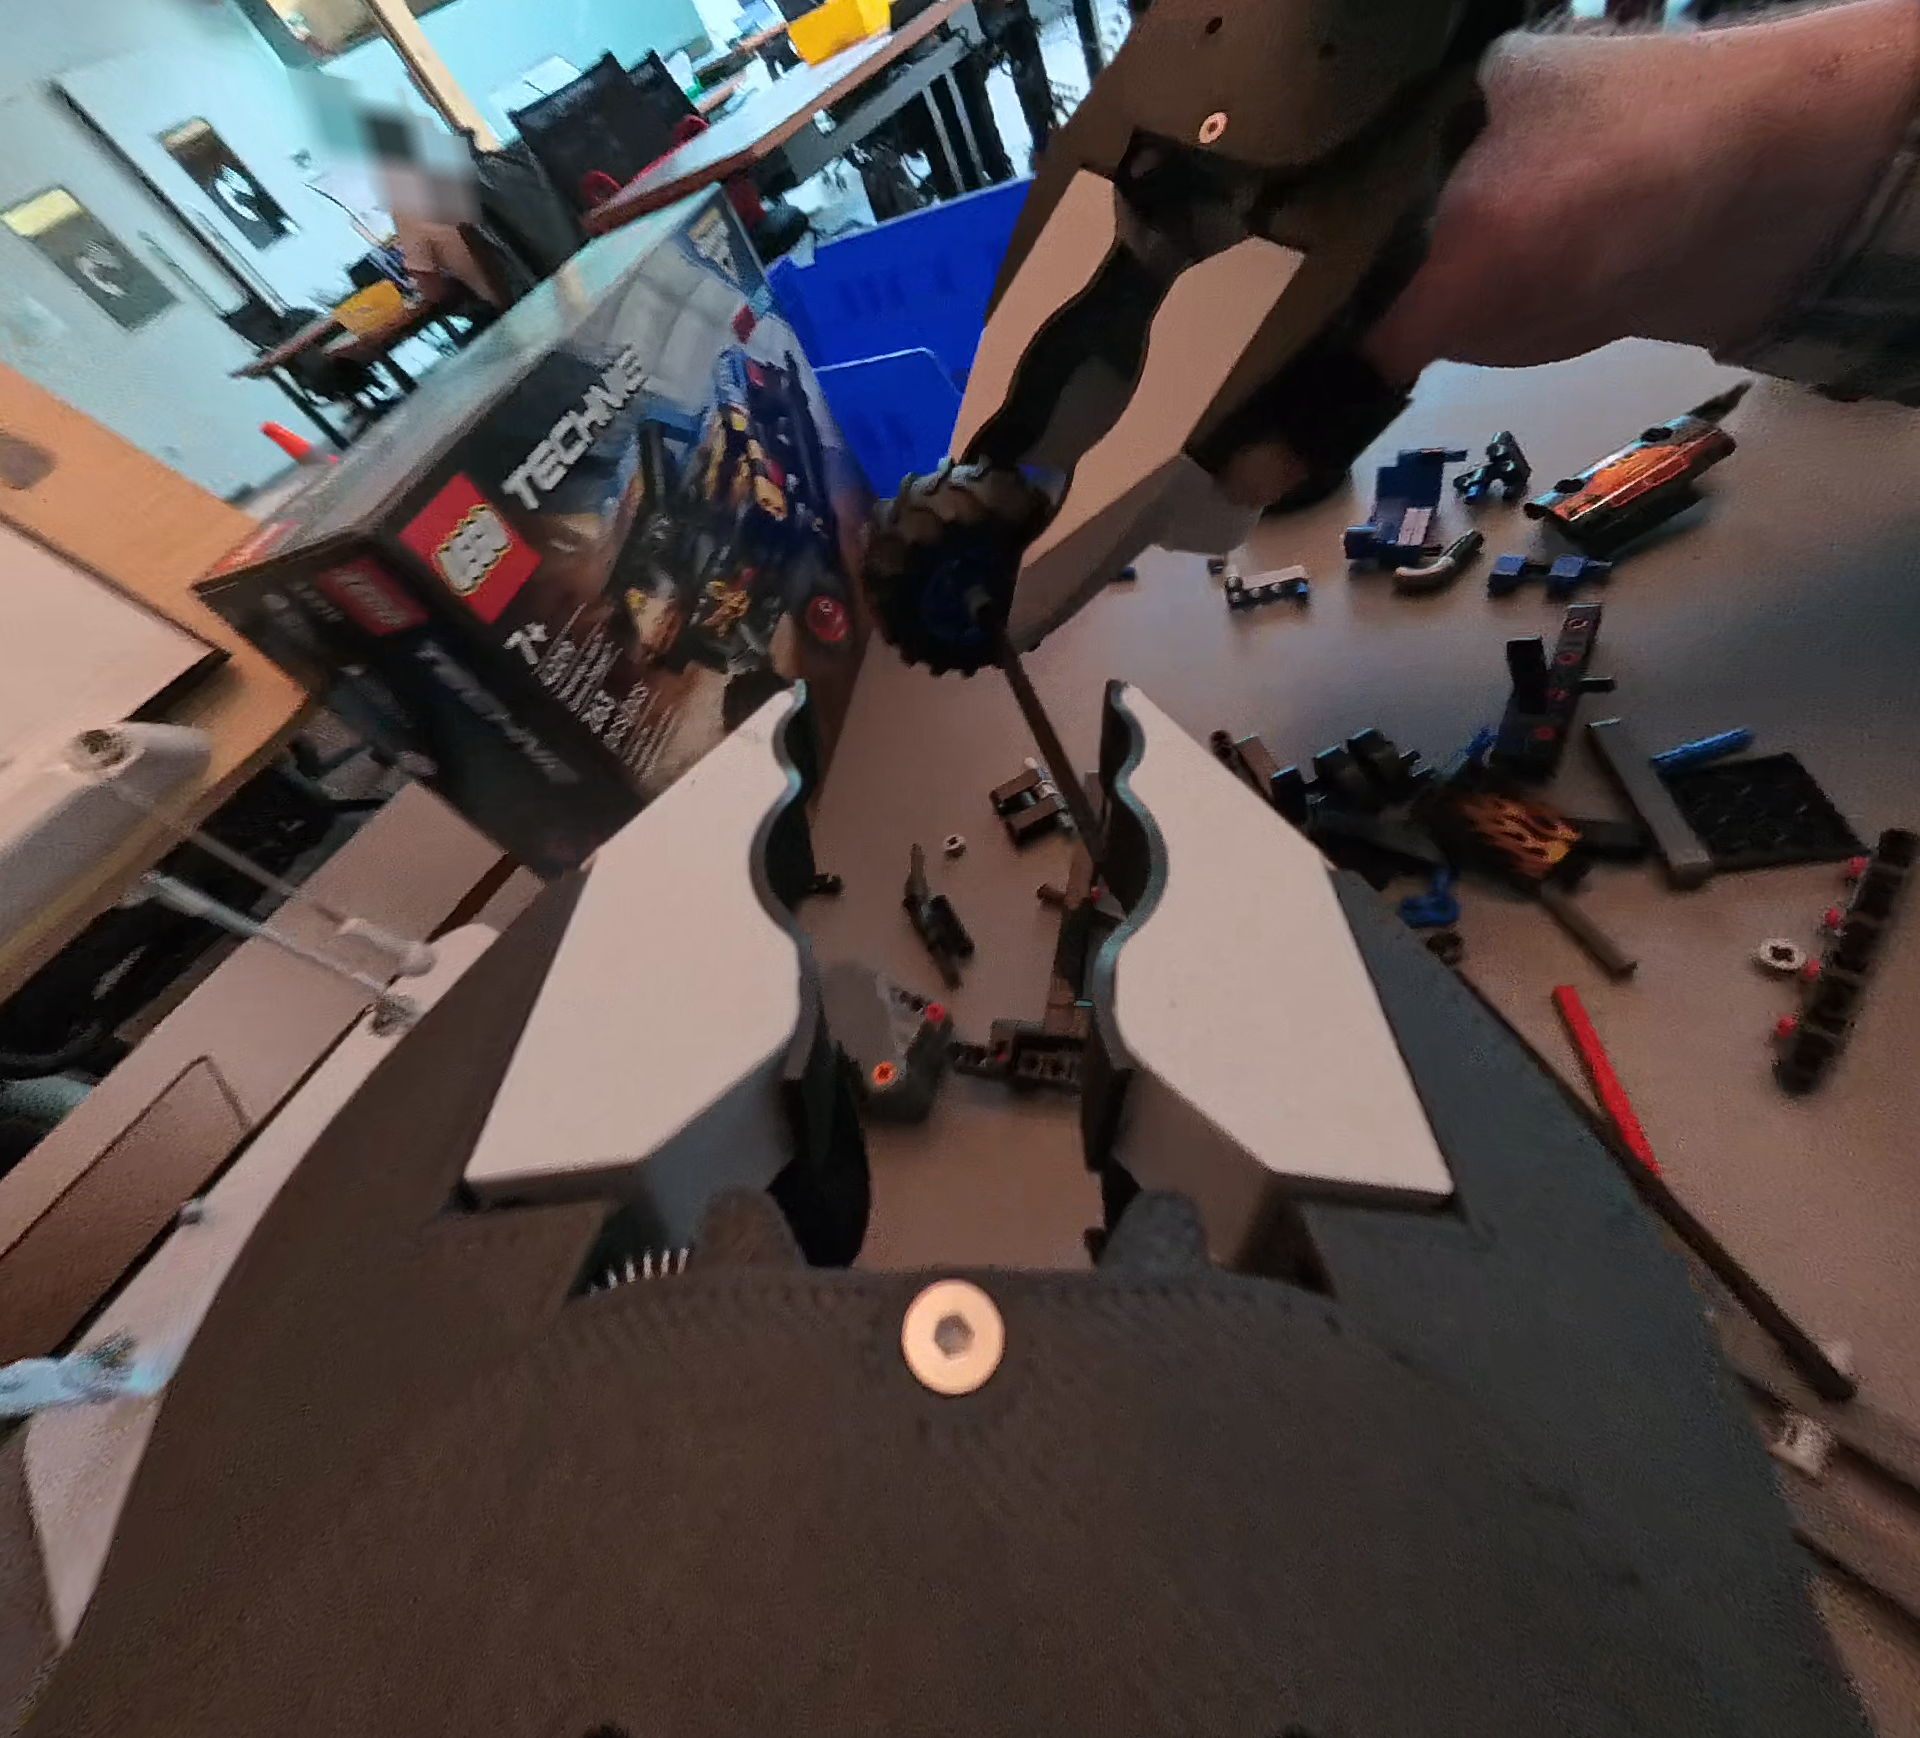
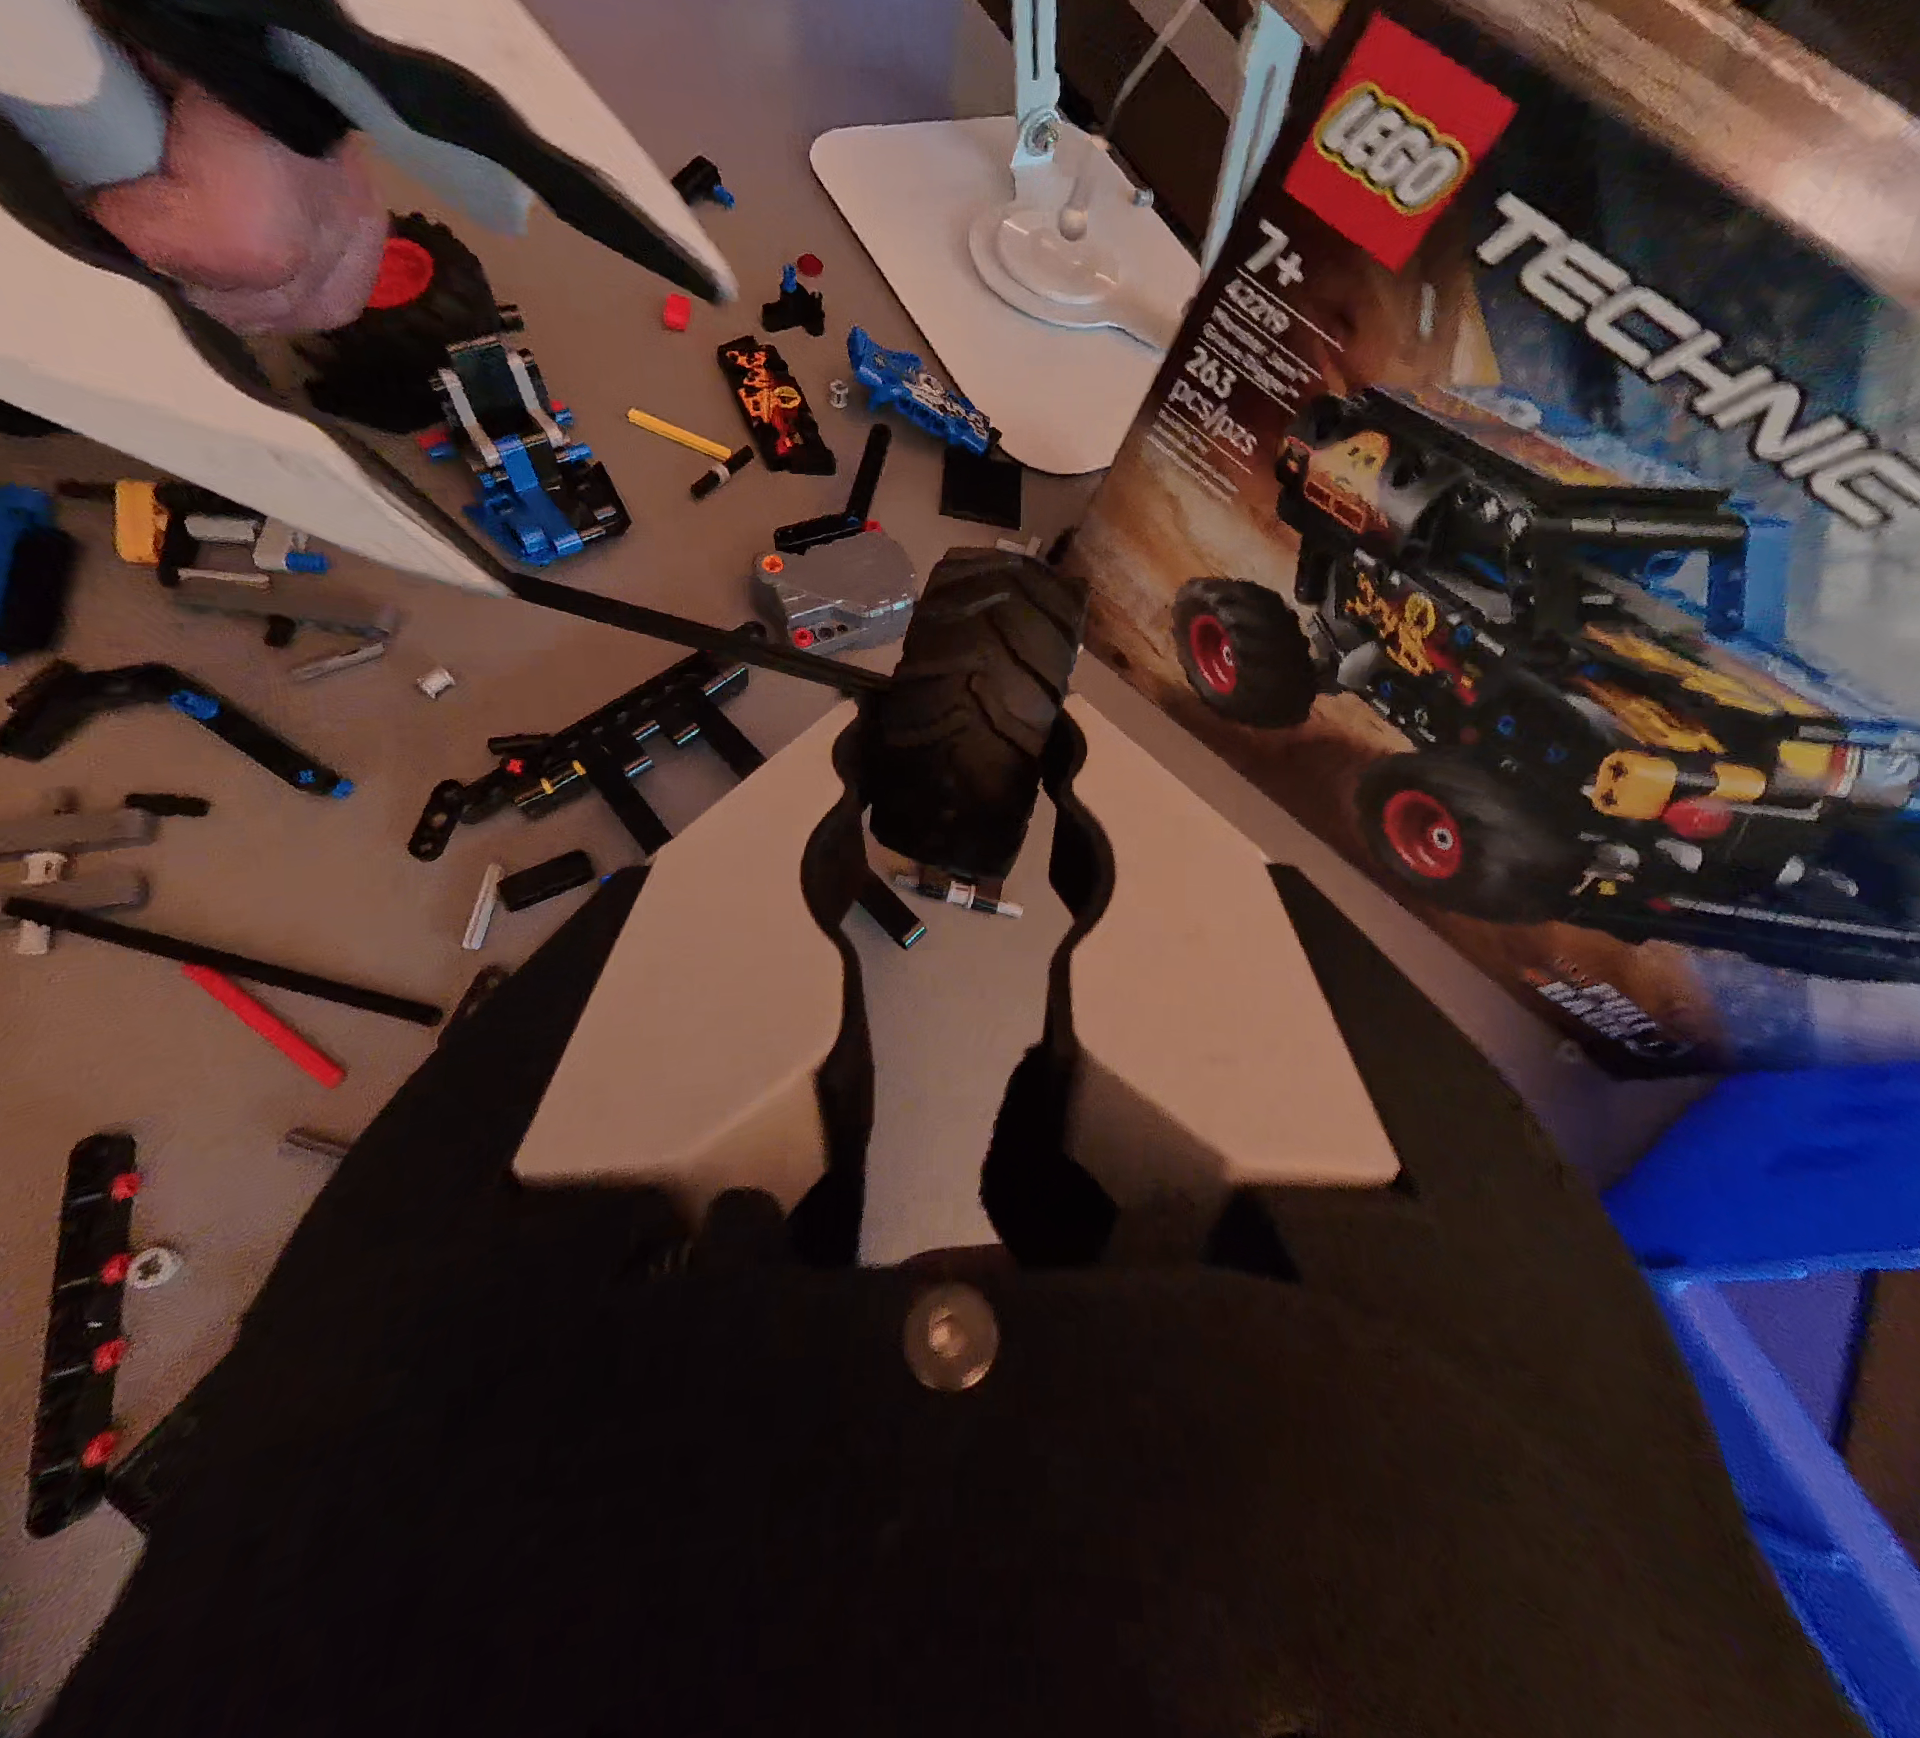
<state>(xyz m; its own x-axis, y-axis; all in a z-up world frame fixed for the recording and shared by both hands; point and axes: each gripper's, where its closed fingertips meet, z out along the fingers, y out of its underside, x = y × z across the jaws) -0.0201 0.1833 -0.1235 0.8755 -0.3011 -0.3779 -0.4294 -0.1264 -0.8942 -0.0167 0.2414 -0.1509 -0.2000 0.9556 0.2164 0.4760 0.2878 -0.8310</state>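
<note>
While the right gripper (image 2: 961,732) pinches a small black rubber toy tyre (image 2: 971,701) by its tread between its fingertips, a long thin black plastic axle rod (image 2: 686,634) runs from the wheel's hub across to the left gripper (image 1: 956,753). In the left wrist view the wheel shows a blue hub and hangs just ahead of the left jaws, which stand spread, the rod's near end lying against the inner face of the right-hand finger (image 1: 1236,940); whether that finger presses it cannot be told. Beyond the tyre, to one side of the right jaws, stands a tilted printed cardboard box (image 2: 1507,545) picturing a monster truck. Below both jaws, loose black, blue and red plastic building pieces (image 2: 582,763) lie scattered on the grey tabletop (image 2: 727,78), with a blue plastic bin (image 1: 894,306) behind the box.
</note>
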